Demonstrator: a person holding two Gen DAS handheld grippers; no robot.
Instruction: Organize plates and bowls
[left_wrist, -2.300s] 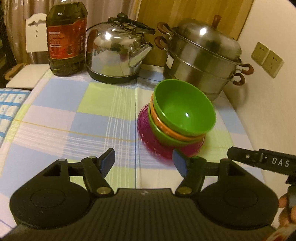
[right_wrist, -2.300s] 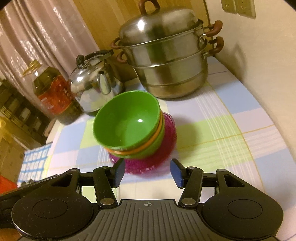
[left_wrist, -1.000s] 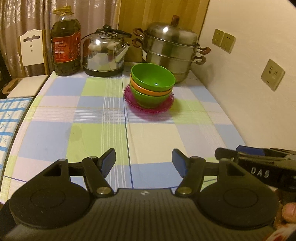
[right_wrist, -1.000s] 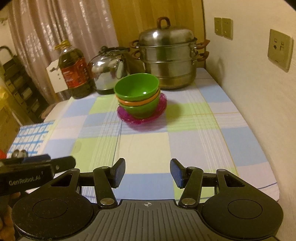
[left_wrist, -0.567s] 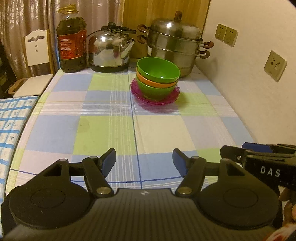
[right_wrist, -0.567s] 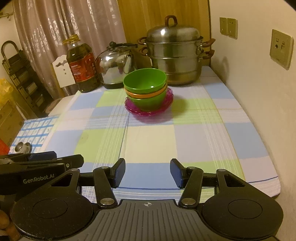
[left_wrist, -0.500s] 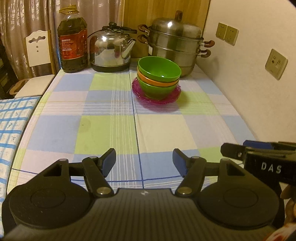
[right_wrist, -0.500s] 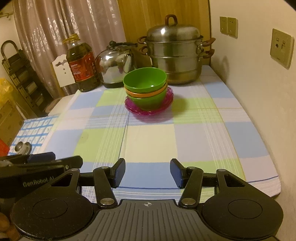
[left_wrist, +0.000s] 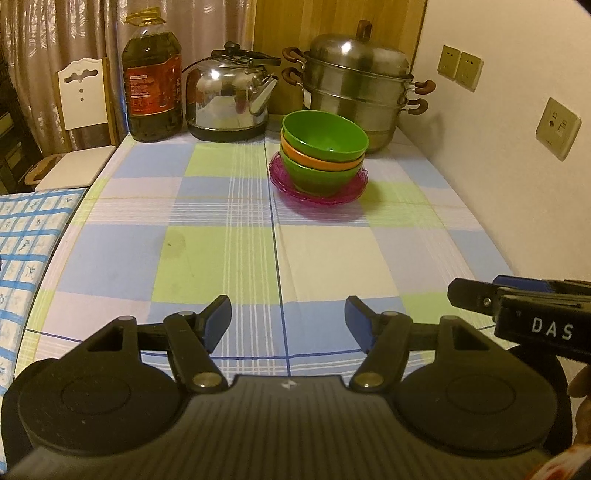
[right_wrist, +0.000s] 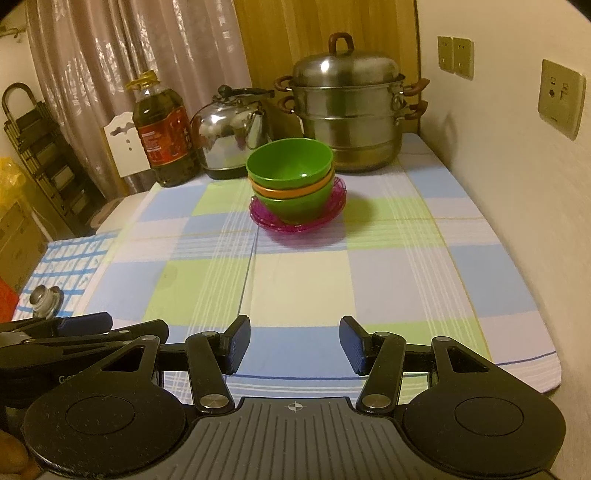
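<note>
Standing near the far edge of the counter (left_wrist: 229, 258), which is covered with a checked cloth in blue, green and white, is the stack of round plastic bowls (left_wrist: 323, 155) — a green one on top, an orange one under it and a second green one at the bottom. The stack rests on a translucent pink plate with a ribbed rim (left_wrist: 317, 194), and it leans a little toward one side. Behind it, along the far edge, are a large steel steamer pot with brown handles (left_wrist: 360, 85) in the far right corner, a shiny steel kettle (left_wrist: 231, 98) beside it, and a big plastic bottle of dark oil with a red label (left_wrist: 153, 79) toward the far left corner.

The left gripper (left_wrist: 287, 325) hangs over the near edge of the counter with its blue-padded jaws wide apart and nothing between them. The right gripper (right_wrist: 294, 345) is also over the near edge, just beside the left one — its jaws stand apart too, and they hold nothing. Both grippers are well apart from the bowls.
</note>
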